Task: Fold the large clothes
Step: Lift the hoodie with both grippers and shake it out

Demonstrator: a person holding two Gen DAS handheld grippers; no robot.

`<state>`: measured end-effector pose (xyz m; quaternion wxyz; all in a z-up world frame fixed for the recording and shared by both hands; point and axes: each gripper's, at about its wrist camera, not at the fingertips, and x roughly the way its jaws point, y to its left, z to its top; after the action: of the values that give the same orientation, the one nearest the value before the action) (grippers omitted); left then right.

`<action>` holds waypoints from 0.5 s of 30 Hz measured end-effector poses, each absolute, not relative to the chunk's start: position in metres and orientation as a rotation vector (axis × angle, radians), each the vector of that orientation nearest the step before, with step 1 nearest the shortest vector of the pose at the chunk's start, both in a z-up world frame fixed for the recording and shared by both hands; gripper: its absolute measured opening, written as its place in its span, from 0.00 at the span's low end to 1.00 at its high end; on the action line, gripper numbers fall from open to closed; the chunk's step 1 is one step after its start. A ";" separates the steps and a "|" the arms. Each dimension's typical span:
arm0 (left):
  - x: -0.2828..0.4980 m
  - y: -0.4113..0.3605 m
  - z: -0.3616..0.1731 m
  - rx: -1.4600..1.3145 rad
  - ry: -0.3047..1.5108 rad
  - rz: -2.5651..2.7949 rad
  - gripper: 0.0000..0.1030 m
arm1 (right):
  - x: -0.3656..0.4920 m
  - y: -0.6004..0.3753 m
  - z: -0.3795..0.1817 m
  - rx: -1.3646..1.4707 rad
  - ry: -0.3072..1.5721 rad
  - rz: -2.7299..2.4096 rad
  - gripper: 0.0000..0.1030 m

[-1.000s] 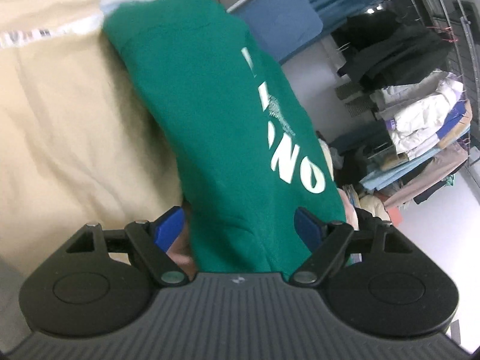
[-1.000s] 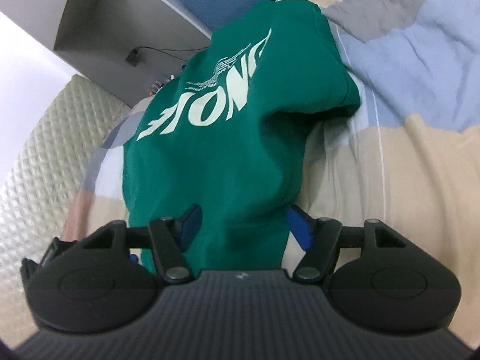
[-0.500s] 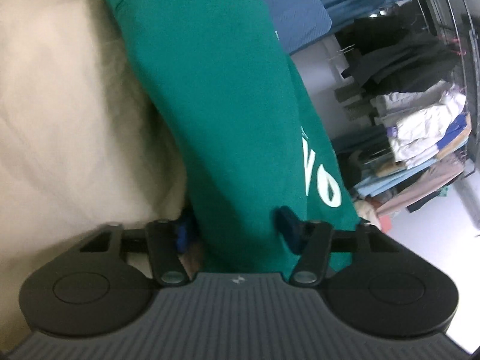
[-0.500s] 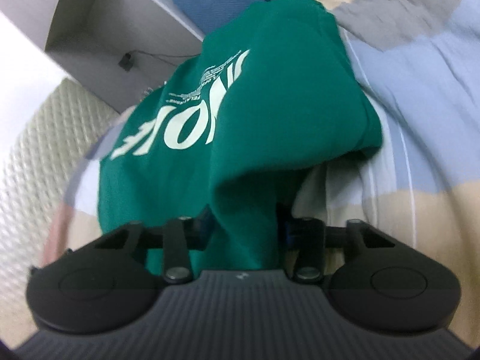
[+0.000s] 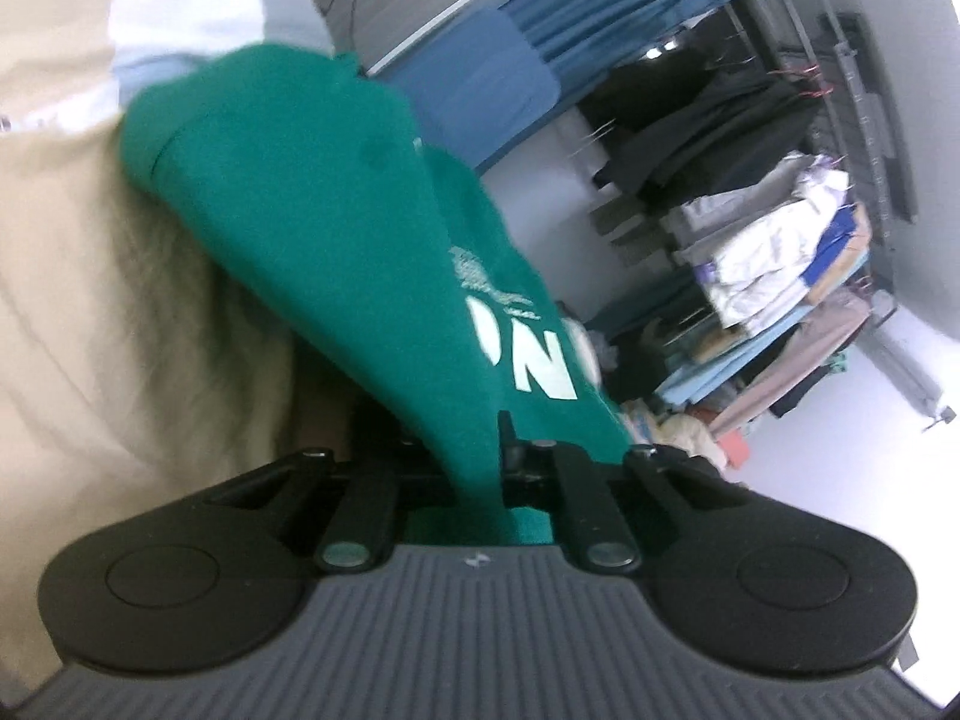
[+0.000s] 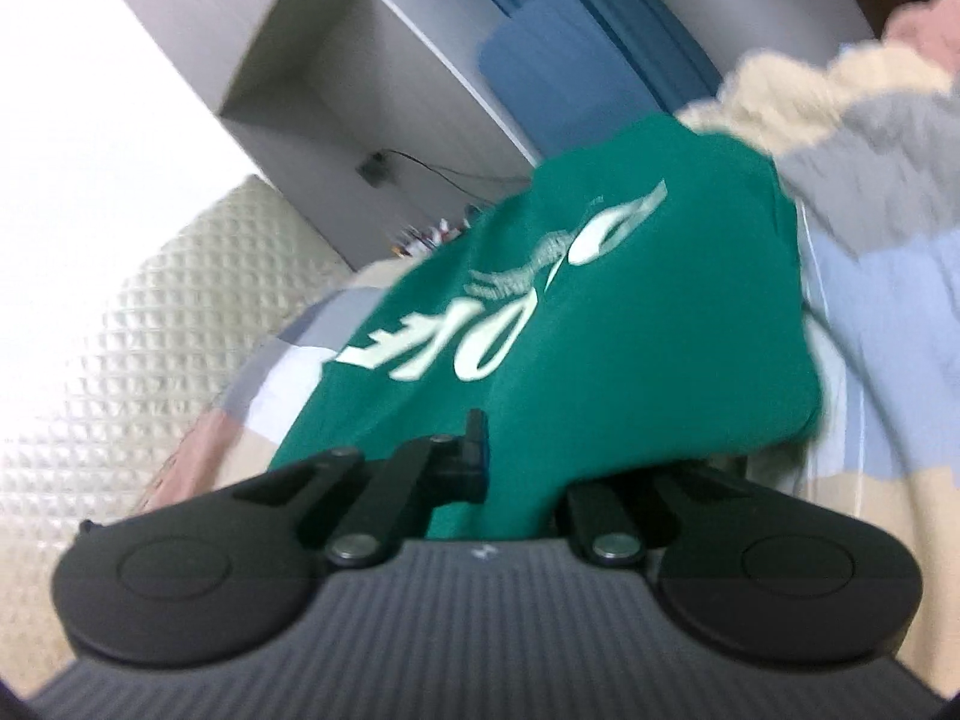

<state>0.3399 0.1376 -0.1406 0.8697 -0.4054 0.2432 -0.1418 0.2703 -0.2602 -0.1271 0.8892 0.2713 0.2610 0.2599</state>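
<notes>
Rack (image 5: 774, 276) w/ stacked clothes; L gripper (image 5: 474, 468) & R gripper (image 6: 516, 474) both clamped on green sweatshirt (image 5: 336, 240).

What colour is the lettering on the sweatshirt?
White, on the green sweatshirt; the lettering shows best in the right wrist view.

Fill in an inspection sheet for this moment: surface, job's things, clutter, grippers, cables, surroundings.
Surface: bed with patchwork bedspread in beige, grey and light blue.
Job's things: green sweatshirt with white lettering, pinched at both near corners.
Clutter: nothing seen on the bed.
Grippers: left gripper shut on the sweatshirt; right gripper shut on the sweatshirt.
Cables: black cable with adapter on the grey shelf unit.
Surroundings: clothes rack piled with garments, blue curtain, quilted headboard.
</notes>
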 end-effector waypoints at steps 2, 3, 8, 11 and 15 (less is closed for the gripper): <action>0.328 0.134 -0.129 -0.834 0.481 -0.307 0.10 | 0.258 -0.263 -0.114 0.557 0.516 0.557 0.06; 0.322 0.133 -0.124 -0.832 0.471 -0.316 0.10 | 0.252 -0.264 -0.108 0.550 0.500 0.562 0.06; 0.268 0.124 -0.083 -0.766 0.416 -0.358 0.10 | 0.217 -0.267 -0.071 0.535 0.427 0.577 0.06; 0.218 0.130 -0.065 -0.764 0.386 -0.375 0.10 | 0.186 -0.270 -0.055 0.518 0.388 0.602 0.06; 0.152 0.137 -0.046 -0.802 0.346 -0.407 0.10 | 0.148 -0.274 -0.040 0.508 0.375 0.630 0.06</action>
<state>0.1517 0.1373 -0.0460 0.8861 -0.3858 0.1664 -0.1957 0.1482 -0.2739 -0.0397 0.9022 0.2457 0.1813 0.3047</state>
